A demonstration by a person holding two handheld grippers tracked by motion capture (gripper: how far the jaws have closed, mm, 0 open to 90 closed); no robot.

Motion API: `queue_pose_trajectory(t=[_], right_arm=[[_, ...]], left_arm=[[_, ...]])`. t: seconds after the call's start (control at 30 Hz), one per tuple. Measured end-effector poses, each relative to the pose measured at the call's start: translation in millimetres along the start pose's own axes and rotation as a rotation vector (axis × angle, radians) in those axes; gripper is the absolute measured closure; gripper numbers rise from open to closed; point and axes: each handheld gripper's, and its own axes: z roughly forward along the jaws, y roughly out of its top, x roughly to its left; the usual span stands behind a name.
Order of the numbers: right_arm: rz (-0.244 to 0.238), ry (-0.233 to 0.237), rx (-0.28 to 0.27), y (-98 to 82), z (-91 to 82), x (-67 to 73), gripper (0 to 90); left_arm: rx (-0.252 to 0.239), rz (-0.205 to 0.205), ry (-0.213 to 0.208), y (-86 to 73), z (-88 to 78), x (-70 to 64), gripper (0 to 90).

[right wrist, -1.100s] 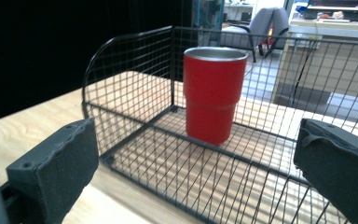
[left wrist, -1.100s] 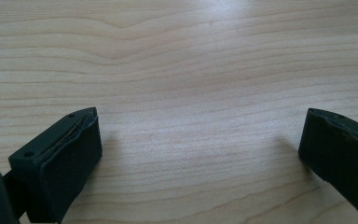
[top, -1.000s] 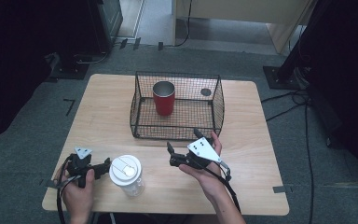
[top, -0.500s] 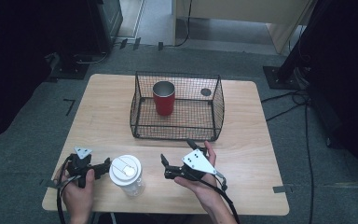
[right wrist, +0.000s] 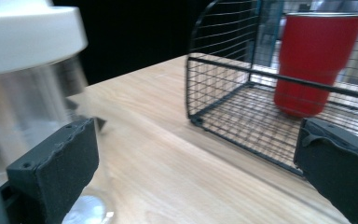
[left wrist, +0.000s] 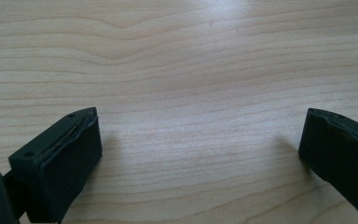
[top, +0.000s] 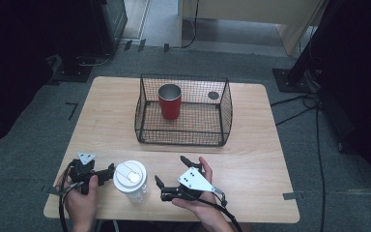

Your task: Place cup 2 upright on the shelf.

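Two grippers flank the clear cup at the table's near edge. Right gripper, jaws spread and empty, faces the cup side-on, likely lined up to grasp it. Left gripper, also spread and empty, sits just left of it. Basket with red cup stands far behind

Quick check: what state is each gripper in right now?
Left gripper: open, holding nothing, jaws over bare table.
Right gripper: open, holding nothing, beside the clear cup.
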Motion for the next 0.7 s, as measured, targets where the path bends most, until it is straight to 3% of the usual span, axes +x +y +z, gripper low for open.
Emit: queue_pose_trajectory(t=[0.27, 0.7], right_arm=[[-0.002, 0.079, 0.011, -3.6, -1.5, 16.4, 0.0], [-0.003, 0.156, 0.014, -3.5, 0.4, 37.9, 0.0]], left_arm=[[-0.001, 0.0, 0.0, 0.0, 0.0, 0.0, 0.0], [0.0, 0.001, -0.001, 0.0, 0.0, 0.1, 0.0]])
